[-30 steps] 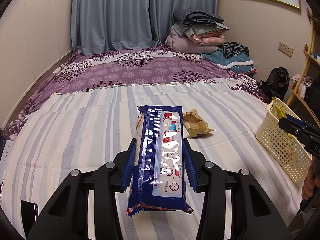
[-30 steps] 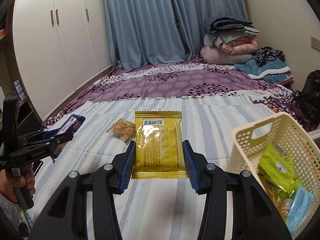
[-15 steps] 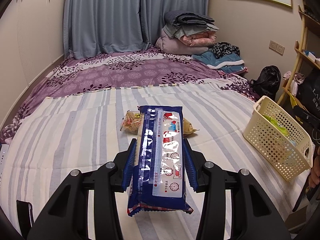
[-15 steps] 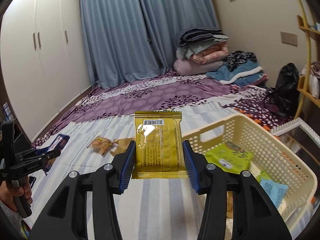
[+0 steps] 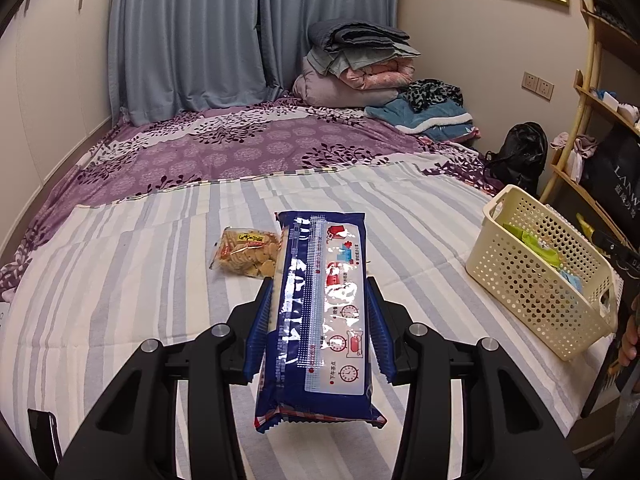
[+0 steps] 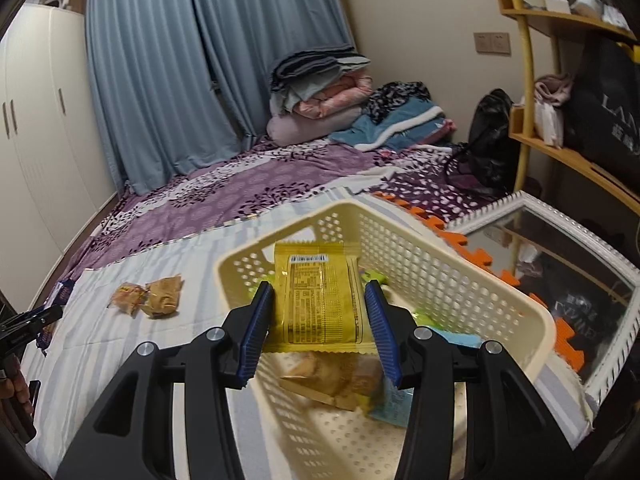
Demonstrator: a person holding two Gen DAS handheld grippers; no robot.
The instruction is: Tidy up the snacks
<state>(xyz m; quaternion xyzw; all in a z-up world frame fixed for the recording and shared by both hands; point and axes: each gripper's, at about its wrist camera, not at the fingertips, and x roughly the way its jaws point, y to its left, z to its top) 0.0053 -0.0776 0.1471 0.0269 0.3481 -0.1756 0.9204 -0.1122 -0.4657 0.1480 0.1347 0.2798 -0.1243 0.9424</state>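
Two grippers loaded: right gripper (image 6: 319,320) pinches yellow packet (image 6: 320,294), now moved over cream basket (image 6: 460,280); left gripper (image 5: 316,330) still clamps blue packet (image 5: 320,312) above bed (image 5: 120,280), basket nearer.

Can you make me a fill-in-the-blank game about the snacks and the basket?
1. The left tool holds a long ____ packet.
2. The right tool holds a yellow packet above the cream ____.
3. The two small snack bags lie on the ____ sheet.

Missing words: blue; basket; striped
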